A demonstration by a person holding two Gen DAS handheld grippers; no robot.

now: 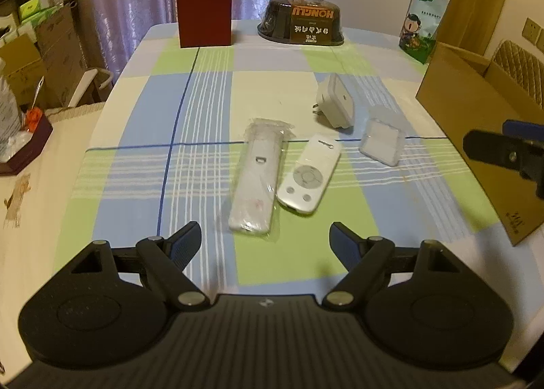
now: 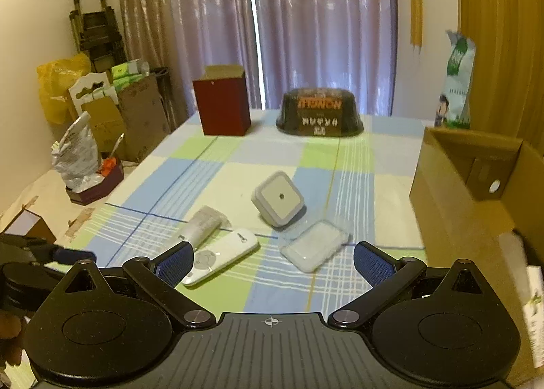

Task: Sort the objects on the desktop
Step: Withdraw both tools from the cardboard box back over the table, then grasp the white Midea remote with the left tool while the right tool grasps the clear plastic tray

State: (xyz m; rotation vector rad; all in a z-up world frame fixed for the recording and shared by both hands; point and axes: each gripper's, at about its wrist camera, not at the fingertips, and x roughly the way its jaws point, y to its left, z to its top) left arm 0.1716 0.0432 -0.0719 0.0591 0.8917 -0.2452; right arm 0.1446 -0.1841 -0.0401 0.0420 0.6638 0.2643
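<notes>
On the checked tablecloth (image 1: 142, 110) lie a long white remote in a clear bag (image 1: 255, 181), a short white remote with round buttons (image 1: 307, 178), a white plug-in night light (image 1: 335, 103) and a small clear plastic case (image 1: 380, 144). My left gripper (image 1: 265, 243) hovers open just in front of the bagged remote, holding nothing. My right gripper (image 2: 272, 263) is open and empty above the short remote (image 2: 221, 258) and the clear case (image 2: 314, 246); the night light (image 2: 278, 198) sits beyond. The right gripper's fingers (image 1: 493, 147) show at the right edge of the left wrist view.
An open cardboard box (image 2: 452, 181) stands at the table's right edge. At the far end stand a dark red box (image 1: 204, 12), a black HONGLU bowl package (image 1: 301, 23) and a green-white snack bag (image 1: 425, 15). Boxes and bags crowd the floor (image 2: 102, 110) on the left.
</notes>
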